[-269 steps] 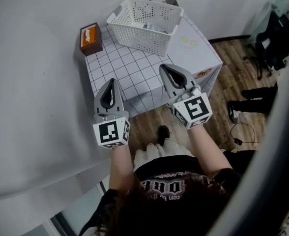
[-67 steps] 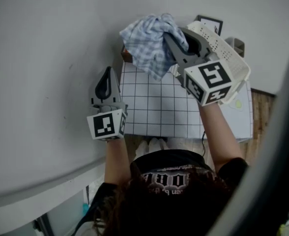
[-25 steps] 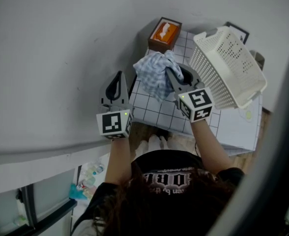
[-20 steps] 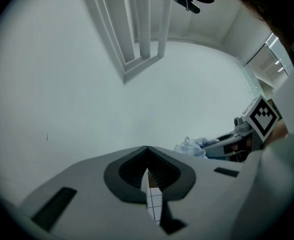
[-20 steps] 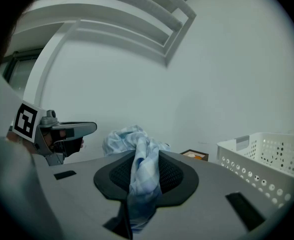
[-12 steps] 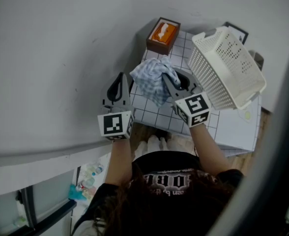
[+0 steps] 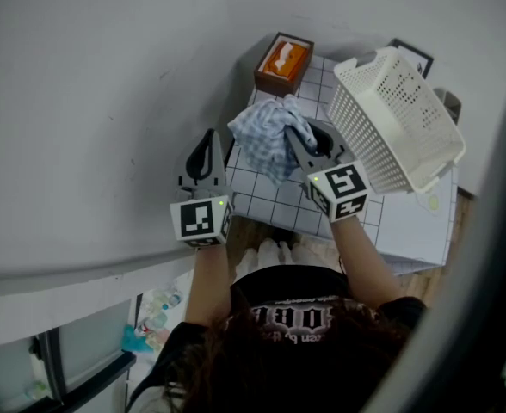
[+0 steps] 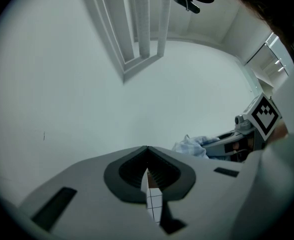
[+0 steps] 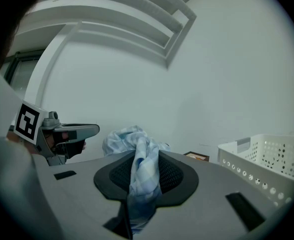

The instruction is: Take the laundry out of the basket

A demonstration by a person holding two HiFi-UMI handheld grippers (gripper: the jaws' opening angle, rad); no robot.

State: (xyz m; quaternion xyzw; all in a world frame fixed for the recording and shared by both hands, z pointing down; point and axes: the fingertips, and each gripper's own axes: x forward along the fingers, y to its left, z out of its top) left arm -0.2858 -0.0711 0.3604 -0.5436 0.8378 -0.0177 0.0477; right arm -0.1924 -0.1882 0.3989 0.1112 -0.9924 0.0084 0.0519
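Grey wall behind, grid-patterned bench below. Right tool: jaws pinched a bunched blue checked cloth, which hung above the bench's near left part, outside the white basket tilted just to its right. Left tool: jaws pressed together, empty, left of the cloth. Step judged: laundry lifted out, not yet set down. Next move called for lowering onto bare bench, then release.

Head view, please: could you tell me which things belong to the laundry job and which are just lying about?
Job: checked cloth, held in the right gripper; white laundry basket.
Lying about: tissue box; picture frame.
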